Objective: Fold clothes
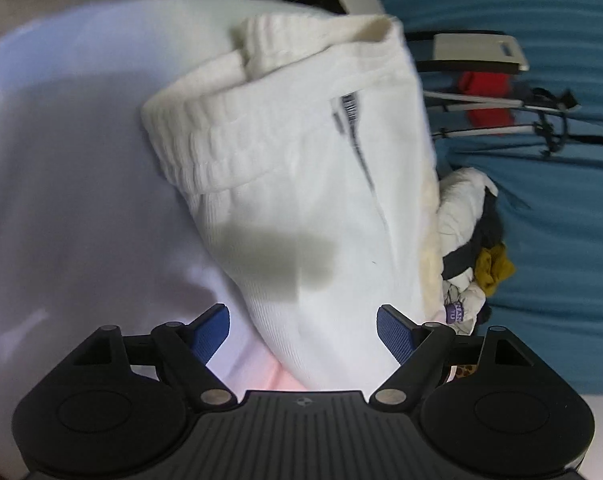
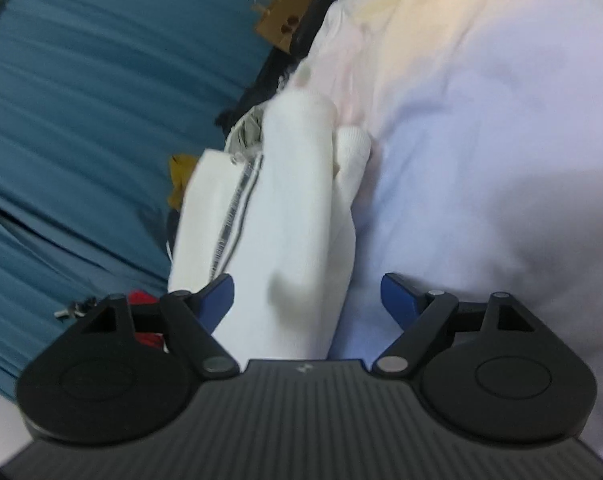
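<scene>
Left wrist view: the left tool (image 1: 303,330) stands with its blue-padded fingers (image 1: 211,332) spread wide and pinching nothing; between and beyond them lies a white garment (image 1: 301,184), folded into a long bundle on a pale white cloth-covered table (image 1: 61,200). Only this view shows the garment's ribbed cuff or hem (image 1: 205,148) at the far end, rolled over on itself, a dark printed mark (image 1: 353,128) running along the fabric, and a grey shadow patch across its near part. To the garment's right, at the table's edge, sits a heap of other clothes (image 1: 465,236) in white, black and mustard yellow, touching the bundle's side; behind it hang a blue curtain (image 1: 541,240), a red item (image 1: 485,100) on thin metal rods, and a pale rectangular object higher up, too blurred to identify. Right wrist view: the right tool (image 2: 307,300) is likewise spread apart and grips nothing, its left finger just beside or touching the garment's (image 2: 293,216) near end; contact cannot be settled. This view alone shows a dark striped seam (image 2: 237,216) along the bundle's left side, a rounded white fold (image 2: 353,148) at its right, and a brown cardboard tag (image 2: 281,20) with two holes farther off. The blue curtain (image 2: 81,120) fills the left here, the table cloth (image 2: 481,160) the right. Both views are motion-blurred.
</scene>
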